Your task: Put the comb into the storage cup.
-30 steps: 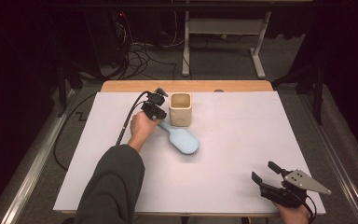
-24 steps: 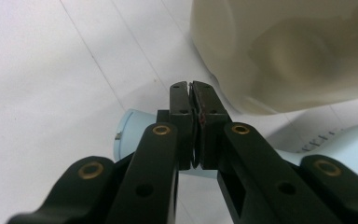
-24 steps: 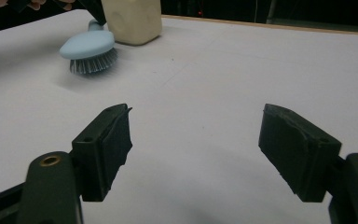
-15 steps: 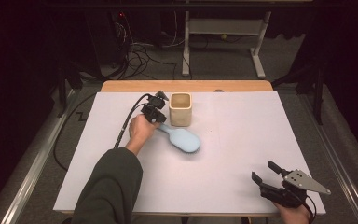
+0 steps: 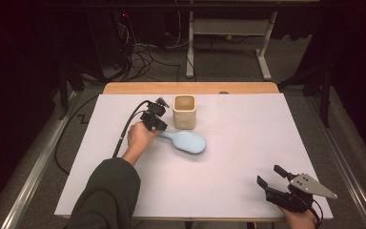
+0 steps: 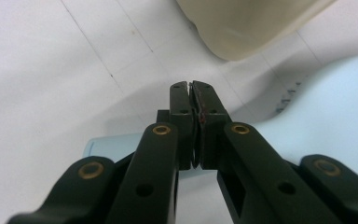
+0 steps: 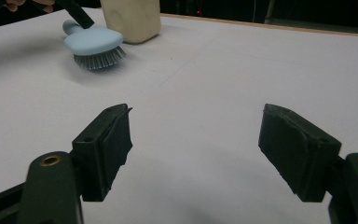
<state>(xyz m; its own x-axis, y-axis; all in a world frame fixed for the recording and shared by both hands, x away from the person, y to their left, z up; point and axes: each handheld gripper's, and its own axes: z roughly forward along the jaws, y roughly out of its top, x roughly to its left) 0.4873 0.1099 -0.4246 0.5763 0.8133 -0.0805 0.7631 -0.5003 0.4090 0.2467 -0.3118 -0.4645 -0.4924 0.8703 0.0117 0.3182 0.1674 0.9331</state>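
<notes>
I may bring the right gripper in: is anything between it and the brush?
Nothing visible: only bare table lies between the right gripper and the brush. The cup stands beyond it, the left gripper at its handle.

Left gripper [image 5: 153,117]: black, black cable trailing. Right gripper [image 5: 270,177]: black, grey three-cornered plate. Brass-coloured rivets on jaws. Dark green sleeve [image 5: 107,195].

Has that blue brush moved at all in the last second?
No. The brush lies where it did, just in front of the cup, handle at the left tongs.
</notes>
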